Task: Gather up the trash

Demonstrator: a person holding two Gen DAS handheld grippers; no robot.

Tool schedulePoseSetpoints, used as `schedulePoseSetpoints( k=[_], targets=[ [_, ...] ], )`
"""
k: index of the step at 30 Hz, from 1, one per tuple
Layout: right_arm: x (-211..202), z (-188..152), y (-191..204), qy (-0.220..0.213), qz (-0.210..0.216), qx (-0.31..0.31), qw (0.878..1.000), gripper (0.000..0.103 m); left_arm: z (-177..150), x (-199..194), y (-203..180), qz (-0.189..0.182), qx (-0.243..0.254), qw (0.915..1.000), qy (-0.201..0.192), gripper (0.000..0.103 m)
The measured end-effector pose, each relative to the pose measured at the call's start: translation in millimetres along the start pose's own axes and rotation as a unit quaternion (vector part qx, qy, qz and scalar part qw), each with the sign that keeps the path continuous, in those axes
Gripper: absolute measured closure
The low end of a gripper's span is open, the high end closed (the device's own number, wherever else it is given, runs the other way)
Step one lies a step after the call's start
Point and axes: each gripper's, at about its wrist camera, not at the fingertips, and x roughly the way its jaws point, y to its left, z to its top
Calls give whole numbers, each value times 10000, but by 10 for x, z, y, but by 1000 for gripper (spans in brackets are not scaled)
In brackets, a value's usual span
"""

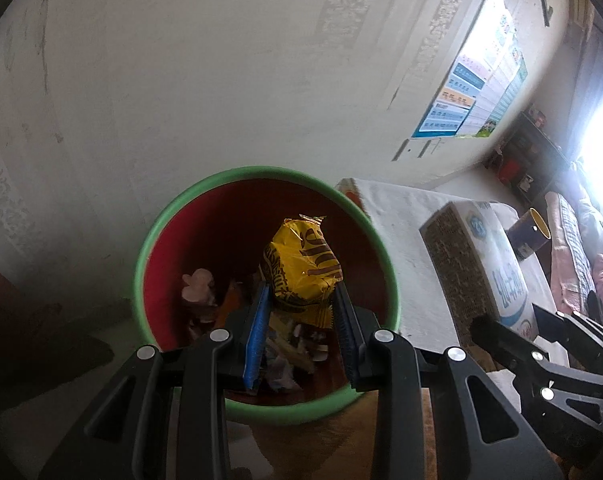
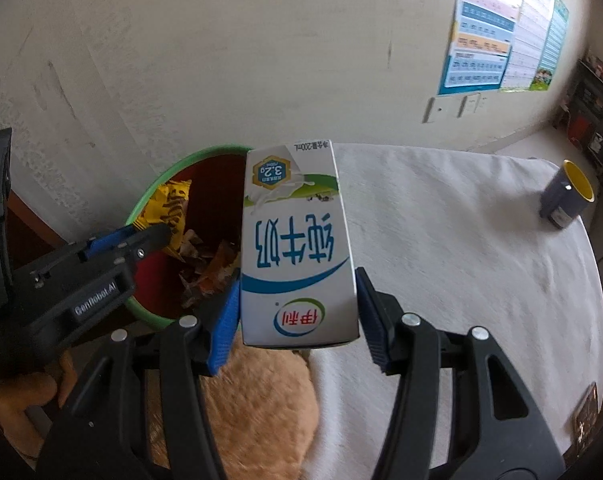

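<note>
A yellow snack wrapper (image 1: pixel 303 268) is pinched between the blue pads of my left gripper (image 1: pixel 301 296), held right over the mouth of a bin with a green rim (image 1: pixel 173 208) and a red inside. Crumpled scraps lie at the bin's bottom. The same wrapper (image 2: pixel 169 208) and left gripper (image 2: pixel 141 240) show at the left of the right wrist view, above the bin (image 2: pixel 157 316). My right gripper (image 2: pixel 297 280) is shut on a white and blue milk carton (image 2: pixel 295 248), held upside down beside the bin, over the table's near-left edge. That carton (image 1: pixel 485 268) also shows at the right of the left wrist view.
A table under a white cloth (image 2: pixel 461 240) spreads right of the bin. A dark blue mug with a yellow inside (image 2: pixel 567 194) lies tipped on it at the far right. A wall with a poster (image 2: pixel 497 28) stands behind. Something tan and furry (image 2: pixel 257 408) lies below my right gripper.
</note>
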Motion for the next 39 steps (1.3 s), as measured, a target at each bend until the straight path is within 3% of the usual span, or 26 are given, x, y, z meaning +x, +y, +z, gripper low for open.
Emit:
schedulePoseSetpoints(
  k=[10, 12, 13, 14, 21, 27, 29, 31, 37, 39],
  targets=[
    [138, 133, 177, 146, 197, -44, 9997, 50, -21, 120, 212, 117, -202, 9996, 126, 71],
    [202, 185, 189, 212, 389, -64, 9990, 50, -33, 132, 280, 215, -324, 9992, 127, 61],
    [224, 194, 208, 254, 496, -74, 9984, 43, -37, 135, 312, 232, -388, 9989, 124, 47],
    [237, 204, 222, 259, 563, -65, 9981, 31, -45, 132, 344, 249, -479, 9985, 100, 42],
    [2, 130, 57, -129, 571, 235, 9980, 28, -52, 63, 235, 283, -401, 9988, 19, 29],
    [-575, -128, -583, -808, -320, 732, 9935, 12, -64, -163, -405, -199, 328, 9983, -432, 17],
    [-798, -229, -823, -1069, -646, 910, 9880, 5, -79, -288, -698, -421, 586, 9948, -712, 10],
    [-1011, -351, -1064, -1343, -895, 1092, 9808, 5, -97, -399, -939, -615, 784, 9903, -965, 8],
    [-1577, -665, -1540, -2061, -1755, 1373, 9528, 5, -90, -709, -1720, -936, 1457, 9691, -1757, 8],
    [-1783, -768, -1610, -2441, -2112, 1368, 9365, 5, -103, -838, -1961, -940, 1703, 9579, -2111, 8]
  ],
)
